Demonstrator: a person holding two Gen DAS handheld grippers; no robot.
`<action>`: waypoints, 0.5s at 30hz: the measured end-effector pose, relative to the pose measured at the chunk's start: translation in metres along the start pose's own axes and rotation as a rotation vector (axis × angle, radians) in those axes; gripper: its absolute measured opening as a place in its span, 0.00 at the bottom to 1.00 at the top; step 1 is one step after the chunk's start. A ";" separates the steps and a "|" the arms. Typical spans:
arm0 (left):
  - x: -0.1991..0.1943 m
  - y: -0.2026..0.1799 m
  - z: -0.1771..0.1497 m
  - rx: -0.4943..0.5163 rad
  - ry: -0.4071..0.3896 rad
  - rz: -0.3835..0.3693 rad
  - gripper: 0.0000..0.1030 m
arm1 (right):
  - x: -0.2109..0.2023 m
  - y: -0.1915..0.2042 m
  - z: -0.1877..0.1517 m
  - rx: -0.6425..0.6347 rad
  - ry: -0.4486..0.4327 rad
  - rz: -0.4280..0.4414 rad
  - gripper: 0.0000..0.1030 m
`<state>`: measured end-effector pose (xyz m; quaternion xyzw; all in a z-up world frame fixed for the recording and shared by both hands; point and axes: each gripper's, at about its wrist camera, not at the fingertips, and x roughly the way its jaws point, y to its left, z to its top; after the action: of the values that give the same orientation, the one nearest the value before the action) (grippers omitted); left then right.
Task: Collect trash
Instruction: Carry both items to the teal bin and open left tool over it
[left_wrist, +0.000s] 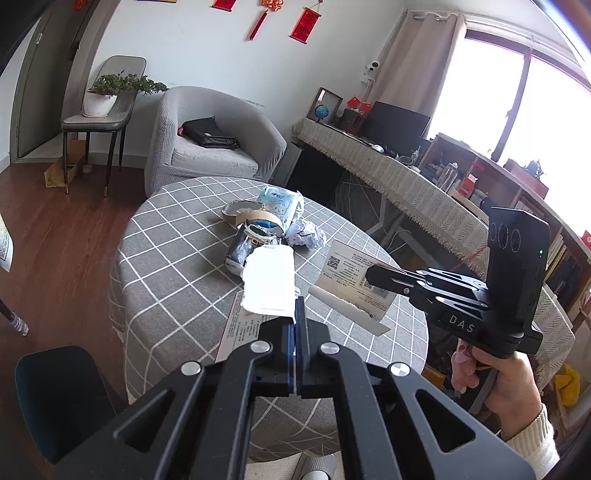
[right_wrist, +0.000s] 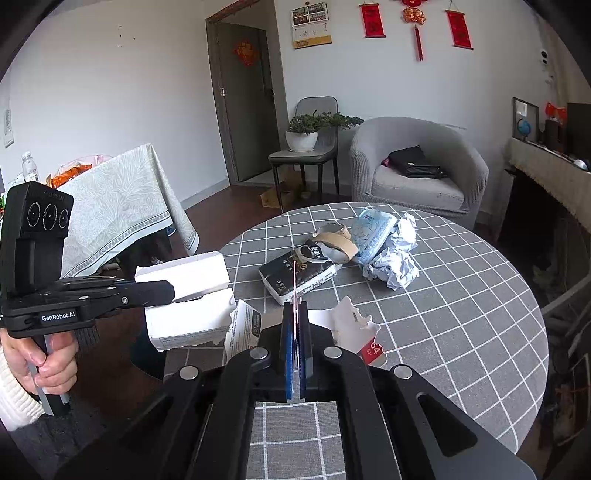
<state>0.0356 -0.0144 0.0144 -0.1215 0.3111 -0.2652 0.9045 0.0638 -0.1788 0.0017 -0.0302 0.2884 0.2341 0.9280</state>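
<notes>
On the round table with the grey checked cloth (left_wrist: 177, 280), trash lies heaped: a black packet (right_wrist: 295, 273), tape rolls (left_wrist: 258, 218), a blue tissue pack (right_wrist: 373, 229) and crumpled paper (right_wrist: 395, 262). My left gripper (left_wrist: 295, 306) is shut on a torn white carton piece (left_wrist: 269, 284); in the right wrist view that gripper (right_wrist: 171, 291) holds the carton piece (right_wrist: 184, 295) out past the table's left edge. My right gripper (right_wrist: 295, 310) is shut on a thin printed card (right_wrist: 294, 280) seen edge-on. The left wrist view shows this gripper (left_wrist: 369, 275) and the card's QR-code face (left_wrist: 347, 269).
Torn scraps (right_wrist: 354, 328) lie on the cloth just under the right gripper. Behind the table stands a grey armchair (left_wrist: 207, 147) with a black bag. A cloth-covered desk (left_wrist: 406, 177) runs along the right, another covered table (right_wrist: 122, 206) stands left, and a dark chair seat (left_wrist: 59, 387) is near.
</notes>
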 end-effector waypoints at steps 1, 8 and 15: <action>-0.004 0.003 -0.001 0.003 -0.004 0.014 0.01 | 0.003 0.004 0.000 -0.001 0.001 -0.005 0.02; -0.030 0.037 -0.008 -0.012 -0.019 0.110 0.01 | 0.018 0.030 0.009 0.005 0.011 0.015 0.02; -0.057 0.092 -0.011 -0.043 -0.014 0.226 0.01 | 0.047 0.072 0.024 -0.024 0.032 0.075 0.02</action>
<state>0.0278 0.0931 -0.0012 -0.1069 0.3224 -0.1537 0.9279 0.0776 -0.0904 0.0011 -0.0343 0.3014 0.2716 0.9134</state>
